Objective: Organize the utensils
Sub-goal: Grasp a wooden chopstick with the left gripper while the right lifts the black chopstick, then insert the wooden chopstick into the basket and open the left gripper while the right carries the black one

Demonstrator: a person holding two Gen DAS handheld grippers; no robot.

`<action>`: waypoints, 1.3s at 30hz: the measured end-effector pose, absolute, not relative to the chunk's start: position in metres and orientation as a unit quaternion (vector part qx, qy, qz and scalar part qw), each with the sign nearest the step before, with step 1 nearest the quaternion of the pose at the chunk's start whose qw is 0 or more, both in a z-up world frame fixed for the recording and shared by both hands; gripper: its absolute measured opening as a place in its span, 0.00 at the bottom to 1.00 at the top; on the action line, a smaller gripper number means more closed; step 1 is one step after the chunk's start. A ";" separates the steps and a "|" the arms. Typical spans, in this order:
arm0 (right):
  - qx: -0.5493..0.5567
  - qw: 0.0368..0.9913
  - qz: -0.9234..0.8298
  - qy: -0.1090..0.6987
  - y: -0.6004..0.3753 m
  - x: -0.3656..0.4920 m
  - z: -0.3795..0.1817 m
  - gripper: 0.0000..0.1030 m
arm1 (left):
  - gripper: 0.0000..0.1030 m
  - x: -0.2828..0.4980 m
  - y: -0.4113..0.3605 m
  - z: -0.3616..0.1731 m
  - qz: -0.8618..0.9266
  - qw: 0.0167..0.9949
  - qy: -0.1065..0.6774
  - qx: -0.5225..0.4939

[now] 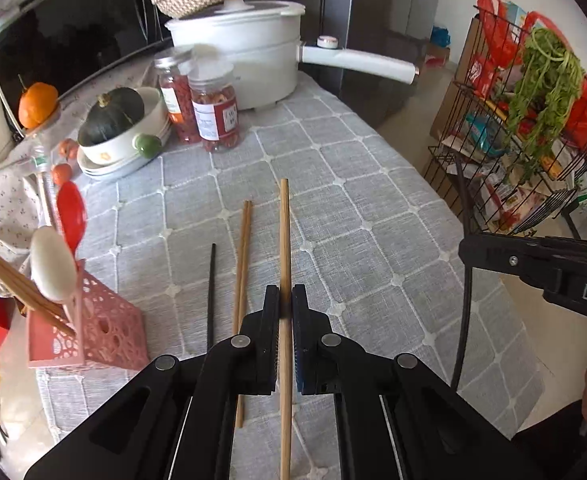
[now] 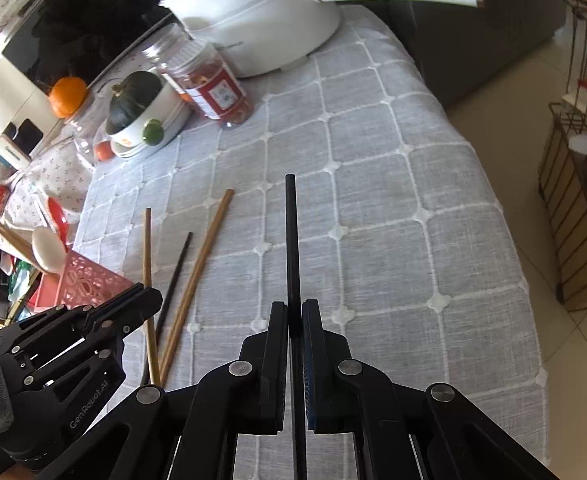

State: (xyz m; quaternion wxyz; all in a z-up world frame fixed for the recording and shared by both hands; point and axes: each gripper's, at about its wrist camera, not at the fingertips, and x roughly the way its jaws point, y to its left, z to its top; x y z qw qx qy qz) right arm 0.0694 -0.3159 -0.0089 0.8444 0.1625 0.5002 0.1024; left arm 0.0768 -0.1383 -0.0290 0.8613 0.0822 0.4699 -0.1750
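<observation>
My left gripper [image 1: 285, 300] is shut on a wooden chopstick [image 1: 284, 232] and holds it above the grey tablecloth. My right gripper [image 2: 293, 314] is shut on a black chopstick [image 2: 291, 240]. On the cloth lie a pair of wooden chopsticks [image 1: 243, 264] and one black chopstick [image 1: 212, 288]; they also show in the right wrist view [image 2: 197, 276]. A pink lattice utensil holder [image 1: 93, 320] stands at the table's left edge. It holds a white spoon [image 1: 51, 264], a red spoon [image 1: 71, 216] and wooden chopsticks [image 1: 17, 284].
A white pot [image 1: 249, 52] with a long handle stands at the back, two jars [image 1: 213, 108] in front of it. A bowl with a green squash [image 1: 113, 116] sits on plates at the left. A wire rack [image 1: 533, 120] with greens stands right of the table.
</observation>
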 end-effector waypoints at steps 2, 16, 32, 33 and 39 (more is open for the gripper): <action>0.152 0.851 0.113 0.490 -0.304 0.065 -0.001 0.05 | 0.06 0.066 -0.125 -0.014 -0.180 0.868 0.457 0.070; 0.081 0.889 0.158 0.423 -0.229 0.051 0.041 0.05 | 0.06 0.022 -0.013 0.060 -0.193 0.917 0.342 -0.065; 0.073 0.915 0.171 0.358 -0.188 0.059 0.069 0.05 | 0.06 0.010 0.070 0.101 -0.067 0.974 0.154 -0.150; 0.073 0.916 0.172 0.355 -0.188 0.059 0.070 0.05 | 0.06 0.012 0.072 0.099 -0.057 0.976 0.152 -0.149; 0.077 0.918 0.176 0.346 -0.189 0.057 0.074 0.05 | 0.06 0.037 0.075 0.077 -0.019 0.978 0.163 -0.125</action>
